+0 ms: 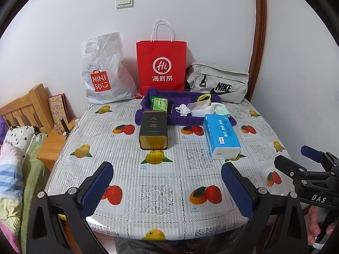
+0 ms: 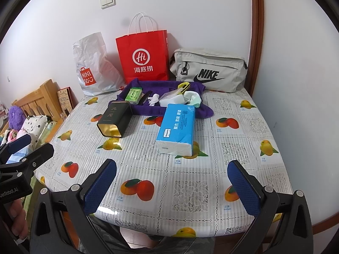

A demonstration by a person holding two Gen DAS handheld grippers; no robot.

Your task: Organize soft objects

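Observation:
A blue tissue pack (image 1: 221,136) (image 2: 177,127) lies on the table, right of middle. Behind it a purple cloth (image 1: 182,117) (image 2: 148,108) holds a green wipes packet (image 1: 159,103) (image 2: 133,94), white crumpled tissues (image 1: 184,109) (image 2: 154,99), a pale green and white soft item (image 1: 219,110) (image 2: 191,99) and a yellow-black item (image 1: 203,97) (image 2: 184,86). My left gripper (image 1: 167,187) is open and empty above the table's front edge. My right gripper (image 2: 172,187) is open and empty beside it, also low at the front.
A black tin (image 1: 153,130) (image 2: 115,119) lies on its side at the middle. A white Miniso bag (image 1: 106,72), a red paper bag (image 1: 161,63) and a grey Nike bag (image 1: 220,82) stand against the wall. A bed and wooden nightstand (image 1: 53,141) are at the left.

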